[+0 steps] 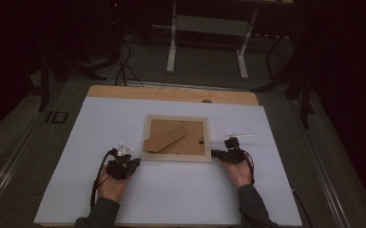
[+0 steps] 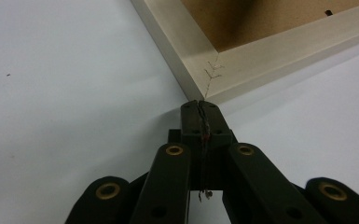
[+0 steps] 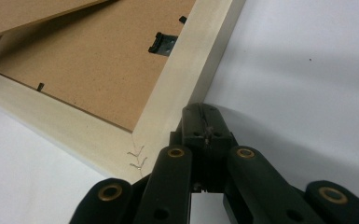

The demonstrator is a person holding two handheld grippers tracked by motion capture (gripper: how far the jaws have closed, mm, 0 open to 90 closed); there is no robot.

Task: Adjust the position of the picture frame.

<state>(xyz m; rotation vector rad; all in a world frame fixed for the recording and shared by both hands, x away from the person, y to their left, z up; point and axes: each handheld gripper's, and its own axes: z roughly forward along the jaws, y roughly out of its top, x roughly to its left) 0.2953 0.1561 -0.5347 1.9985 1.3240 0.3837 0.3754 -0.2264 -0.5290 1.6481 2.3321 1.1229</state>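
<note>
A pale wooden picture frame (image 1: 176, 157) lies face down in the middle of the white table, its brown backing board and folding stand facing up. My left gripper (image 1: 135, 162) is shut, its tips touching the frame's near left corner (image 2: 210, 84). My right gripper (image 1: 214, 153) is shut too, its tips against the outer edge of the frame's right side (image 3: 200, 56) near the near right corner. Nothing is between either pair of jaws. A black turn clip (image 3: 162, 43) holds the backing board at the right side.
The white sheet (image 1: 171, 194) covers a wooden tabletop (image 1: 171, 93). A thin pale strip (image 1: 240, 135) lies right of the frame beyond my right gripper. Behind the table stand a white desk frame (image 1: 207, 42) and cables on the dark floor.
</note>
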